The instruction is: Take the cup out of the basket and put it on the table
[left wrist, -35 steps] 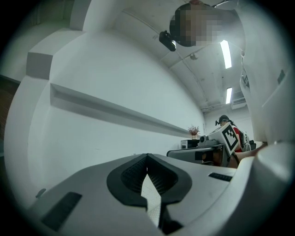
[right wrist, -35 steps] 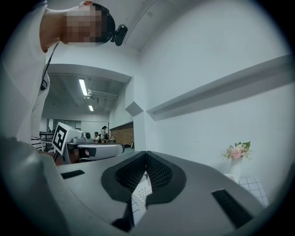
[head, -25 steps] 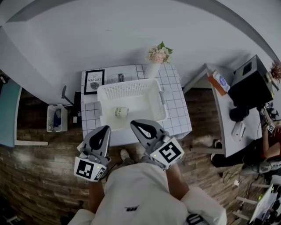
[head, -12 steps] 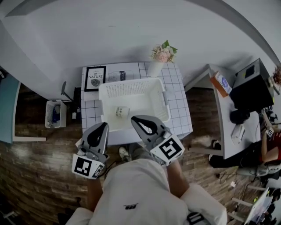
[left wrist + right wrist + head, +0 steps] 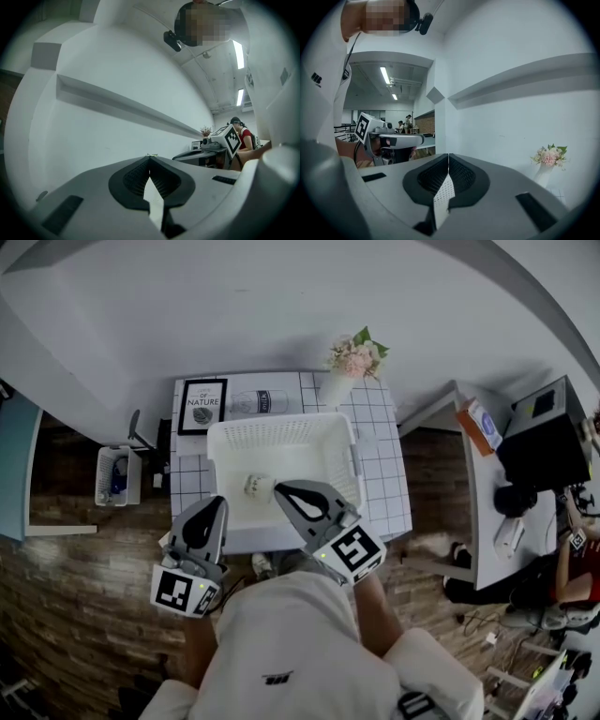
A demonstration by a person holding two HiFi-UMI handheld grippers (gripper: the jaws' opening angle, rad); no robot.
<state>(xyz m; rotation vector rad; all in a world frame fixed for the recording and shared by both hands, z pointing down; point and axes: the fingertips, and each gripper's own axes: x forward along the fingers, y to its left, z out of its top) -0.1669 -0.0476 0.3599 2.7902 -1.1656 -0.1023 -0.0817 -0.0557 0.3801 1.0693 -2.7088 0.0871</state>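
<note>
The basket [image 5: 281, 432] looks like matt white plastic with perforated walls, the table [image 5: 382, 470] top like smooth white tiles. The floor [image 5: 75, 615] is brown wood planks; the right gripper [image 5: 448, 155] is matt grey plastic with ribbed black pads [image 5: 461, 176].

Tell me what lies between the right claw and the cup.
Only a sliver of the bare floor of the basket. In the head view, the right claw, shut, shows just right of the cup, with nothing else between them.
</note>
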